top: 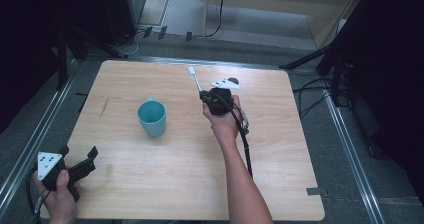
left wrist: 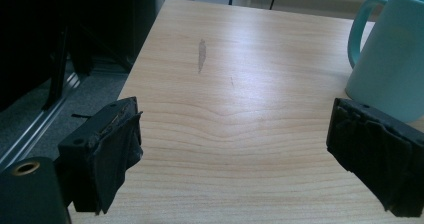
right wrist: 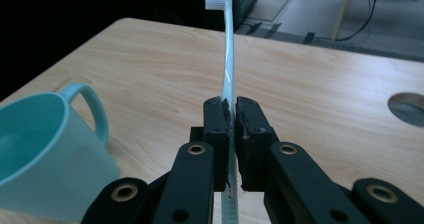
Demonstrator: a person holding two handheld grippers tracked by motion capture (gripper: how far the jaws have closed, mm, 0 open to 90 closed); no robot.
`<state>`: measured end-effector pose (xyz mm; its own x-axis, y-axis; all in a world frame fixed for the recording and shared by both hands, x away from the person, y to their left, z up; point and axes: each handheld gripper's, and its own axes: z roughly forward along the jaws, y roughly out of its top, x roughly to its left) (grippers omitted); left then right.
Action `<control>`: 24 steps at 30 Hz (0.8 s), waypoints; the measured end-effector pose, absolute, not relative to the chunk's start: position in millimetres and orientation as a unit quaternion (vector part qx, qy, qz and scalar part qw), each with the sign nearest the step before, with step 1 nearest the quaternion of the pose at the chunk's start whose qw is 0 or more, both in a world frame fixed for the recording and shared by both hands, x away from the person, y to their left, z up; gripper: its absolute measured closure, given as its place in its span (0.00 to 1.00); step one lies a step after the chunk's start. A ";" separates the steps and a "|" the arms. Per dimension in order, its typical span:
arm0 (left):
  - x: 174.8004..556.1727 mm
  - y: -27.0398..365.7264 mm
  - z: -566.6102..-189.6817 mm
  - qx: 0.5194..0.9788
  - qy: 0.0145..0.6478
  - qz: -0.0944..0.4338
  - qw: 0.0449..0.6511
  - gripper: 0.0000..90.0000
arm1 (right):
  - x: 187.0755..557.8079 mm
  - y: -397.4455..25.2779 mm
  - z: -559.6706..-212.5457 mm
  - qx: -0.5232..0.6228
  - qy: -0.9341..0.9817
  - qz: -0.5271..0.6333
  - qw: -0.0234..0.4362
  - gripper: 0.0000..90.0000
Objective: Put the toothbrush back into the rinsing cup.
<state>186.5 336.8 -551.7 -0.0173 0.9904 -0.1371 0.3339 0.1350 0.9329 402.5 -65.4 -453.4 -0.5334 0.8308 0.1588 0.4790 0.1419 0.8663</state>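
Right gripper [right wrist: 229, 119] is seen clamped on a toothbrush [right wrist: 228, 59], which is held above the wooden table [top: 175, 184], bristles pointing away, just right of the teal mug [top: 152, 118]. Left gripper [left wrist: 235, 154] is kept spread and empty near the table's front left corner. If the thin handle is gripped off-centre, the brush may be twisted and miss the mug, or tip it.

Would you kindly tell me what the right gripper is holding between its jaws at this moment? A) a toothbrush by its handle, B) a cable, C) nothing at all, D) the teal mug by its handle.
A: in the right gripper view, the right gripper has its jaws shut on the toothbrush, bristles pointing away, while the teal mug stands apart beside it.
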 end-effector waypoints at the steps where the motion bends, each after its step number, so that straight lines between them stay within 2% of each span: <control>1: 186.5 336.8 -551.7 0.543 0.609 0.371 0.443 0.08 | 401.6 -62.9 -452.0 0.443 0.733 0.483 0.183 0.94; 11: 186.7 336.2 -551.7 0.542 0.612 0.373 0.439 0.08 | 390.8 -31.2 -438.0 0.410 0.731 0.516 0.176 0.94; 14: 186.5 336.5 -551.7 0.544 0.609 0.372 0.442 0.04 | 388.3 -21.1 -434.2 0.401 0.730 0.525 0.172 0.94; 24: 186.6 336.3 -551.6 0.543 0.611 0.373 0.439 0.01 | 382.0 15.1 -430.3 0.376 0.732 0.545 0.160 0.94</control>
